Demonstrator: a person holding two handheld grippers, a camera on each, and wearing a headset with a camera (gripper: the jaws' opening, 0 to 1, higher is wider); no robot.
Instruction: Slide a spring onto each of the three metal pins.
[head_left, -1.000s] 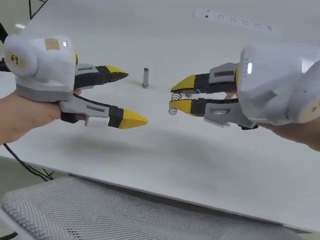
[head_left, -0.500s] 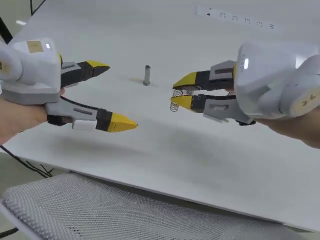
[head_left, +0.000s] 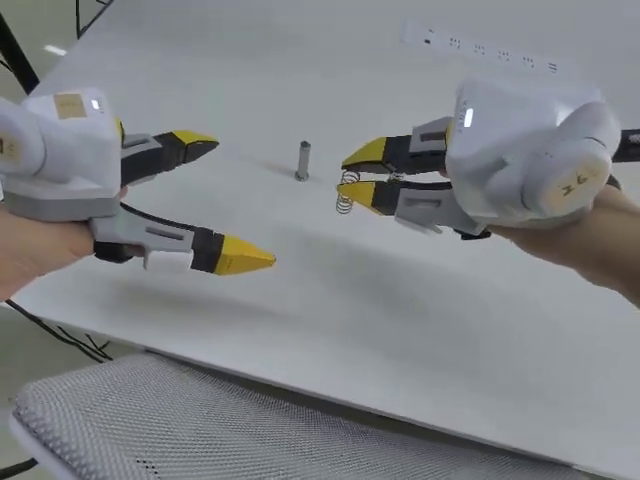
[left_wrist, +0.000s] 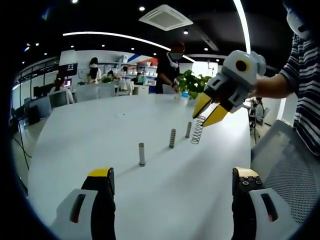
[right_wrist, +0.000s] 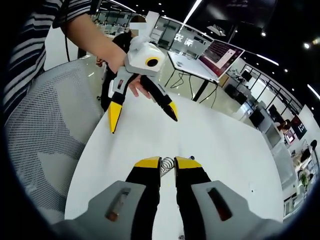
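My right gripper (head_left: 345, 175) pinches a spring (head_left: 345, 198) at the tips of its jaws, near the bare pin (head_left: 303, 160) on the table (head_left: 400, 320) — two other pins (left_wrist: 172, 138) in the row already carry theirs. My left gripper (head_left: 240, 200) has its jaws spread wide.

The head view looks down from close behind the left gripper (head_left: 243, 202) and right gripper (head_left: 343, 175). Their own views face each other across the tabletop (head_left: 400, 330); all three share the spring (head_left: 344, 204) at the right gripper's tips.
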